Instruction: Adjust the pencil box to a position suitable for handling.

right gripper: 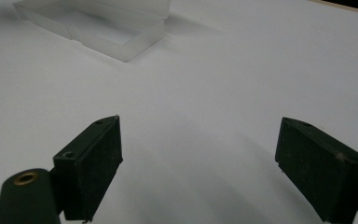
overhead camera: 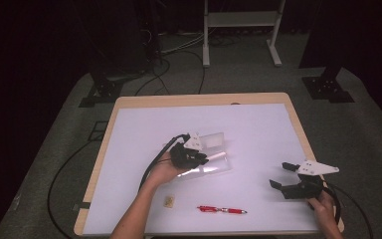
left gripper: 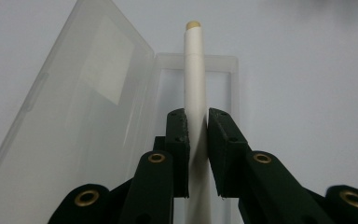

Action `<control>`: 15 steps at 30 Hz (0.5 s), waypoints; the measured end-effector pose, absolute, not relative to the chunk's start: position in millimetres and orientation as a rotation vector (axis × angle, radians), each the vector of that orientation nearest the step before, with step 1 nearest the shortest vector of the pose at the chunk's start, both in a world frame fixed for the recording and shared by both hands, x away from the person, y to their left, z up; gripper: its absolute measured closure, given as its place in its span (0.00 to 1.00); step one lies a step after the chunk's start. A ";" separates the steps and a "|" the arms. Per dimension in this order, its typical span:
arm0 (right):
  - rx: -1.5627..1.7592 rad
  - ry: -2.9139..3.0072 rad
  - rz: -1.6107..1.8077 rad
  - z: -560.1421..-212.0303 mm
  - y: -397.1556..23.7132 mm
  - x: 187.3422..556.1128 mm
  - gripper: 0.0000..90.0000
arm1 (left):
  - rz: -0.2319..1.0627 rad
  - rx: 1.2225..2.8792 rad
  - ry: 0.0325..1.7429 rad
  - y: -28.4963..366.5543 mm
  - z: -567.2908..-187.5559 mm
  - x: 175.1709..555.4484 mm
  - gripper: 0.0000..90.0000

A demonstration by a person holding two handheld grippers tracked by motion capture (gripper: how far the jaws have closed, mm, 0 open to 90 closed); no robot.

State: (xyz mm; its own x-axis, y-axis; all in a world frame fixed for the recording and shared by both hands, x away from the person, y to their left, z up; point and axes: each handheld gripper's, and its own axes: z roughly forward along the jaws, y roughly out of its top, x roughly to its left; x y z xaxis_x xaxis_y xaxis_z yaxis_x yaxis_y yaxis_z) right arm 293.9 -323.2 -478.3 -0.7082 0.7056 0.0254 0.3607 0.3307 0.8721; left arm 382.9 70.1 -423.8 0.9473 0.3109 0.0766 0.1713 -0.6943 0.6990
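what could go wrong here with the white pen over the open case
1. The left gripper pinches the white pen near one end, so the long free end may swing or slip as it is lowered.
2. The clear case looks light, and its open lid stands close beside the pen; a nudge could shift the case or knock the lid.
3. The right gripper is open and away from the case, so nothing steadies it.

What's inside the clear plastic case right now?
The clear case lies open and looks bare inside; the white pen, clamped in the left tool, hangs over it and covers a strip of its floor.
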 end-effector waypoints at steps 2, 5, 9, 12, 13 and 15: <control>0.946 2.243 1.329 -478.4 -323.1 293.9 0.15 | 0.246 2.355 0.336 69.9 -424.9 384.2 0.88; 0.947 2.243 1.329 -478.4 -323.1 293.9 0.15 | 0.249 2.358 0.337 69.4 -426.8 385.9 0.88; 0.947 2.242 1.330 -478.3 -323.2 293.9 0.15 | 0.251 2.369 0.347 68.7 -430.9 388.1 0.88; 0.947 2.242 1.332 -478.3 -323.3 293.9 0.15 | 0.250 2.371 0.354 68.7 -433.4 389.8 0.88; 0.947 2.242 1.332 -478.3 -323.3 293.9 0.15 | 0.253 2.374 0.354 68.7 -433.9 390.5 0.88; 0.948 2.242 1.332 -478.3 -323.3 293.8 0.15 | 0.257 2.372 0.357 68.5 -434.8 391.0 0.88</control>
State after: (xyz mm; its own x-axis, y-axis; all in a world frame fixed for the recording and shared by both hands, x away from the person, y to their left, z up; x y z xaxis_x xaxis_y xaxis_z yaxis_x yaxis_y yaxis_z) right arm 293.8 -323.3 -478.3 -0.7080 0.7056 0.0274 0.3614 0.3288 0.8725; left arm 391.0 68.5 -434.8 0.9420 0.3249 0.0843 0.1831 -0.7078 0.6823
